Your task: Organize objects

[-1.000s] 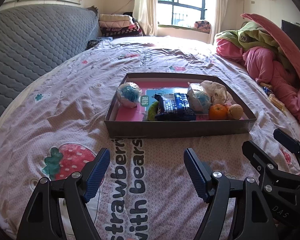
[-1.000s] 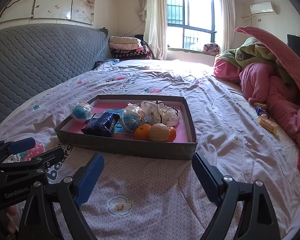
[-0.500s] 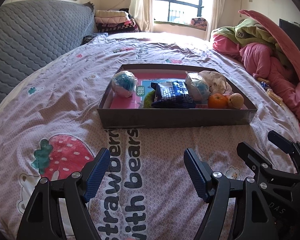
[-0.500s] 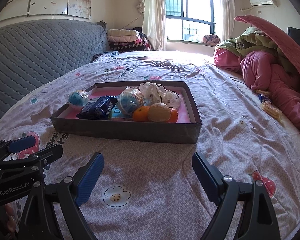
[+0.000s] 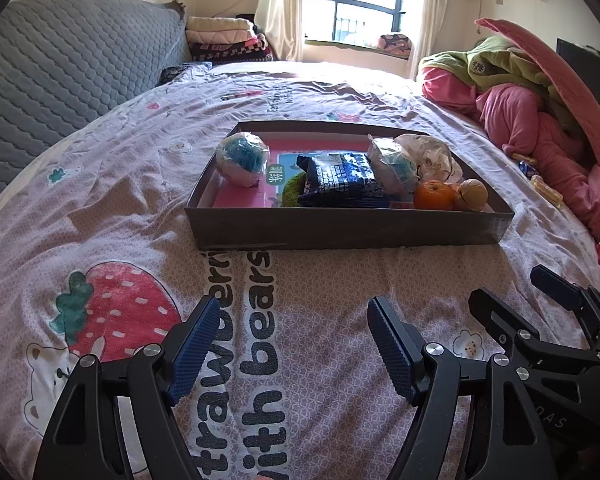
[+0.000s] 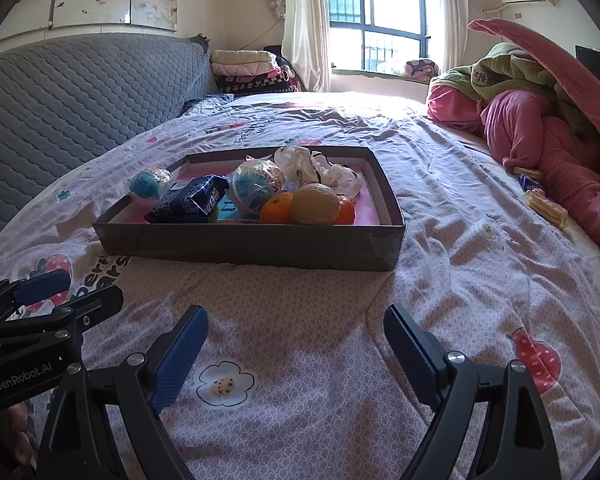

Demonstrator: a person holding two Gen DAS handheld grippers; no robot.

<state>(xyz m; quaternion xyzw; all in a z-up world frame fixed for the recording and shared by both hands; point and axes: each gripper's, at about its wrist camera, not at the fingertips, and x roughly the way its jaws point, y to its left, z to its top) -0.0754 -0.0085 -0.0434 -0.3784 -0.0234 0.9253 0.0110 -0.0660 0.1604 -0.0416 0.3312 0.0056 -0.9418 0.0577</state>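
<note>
Left gripper (image 5: 290, 344) & right gripper (image 6: 296, 344) both wide open, holding nothing. Box (image 6: 244, 246) w/ objects at frame centre. Risk: soft bedsheet (image 6: 460, 240), box may tilt when pushed.

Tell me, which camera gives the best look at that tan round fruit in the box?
The right wrist view: the tan round fruit sits large and near the front there, hiding part of an orange behind it. In the left wrist view it is small, at the box's far right corner.
</note>
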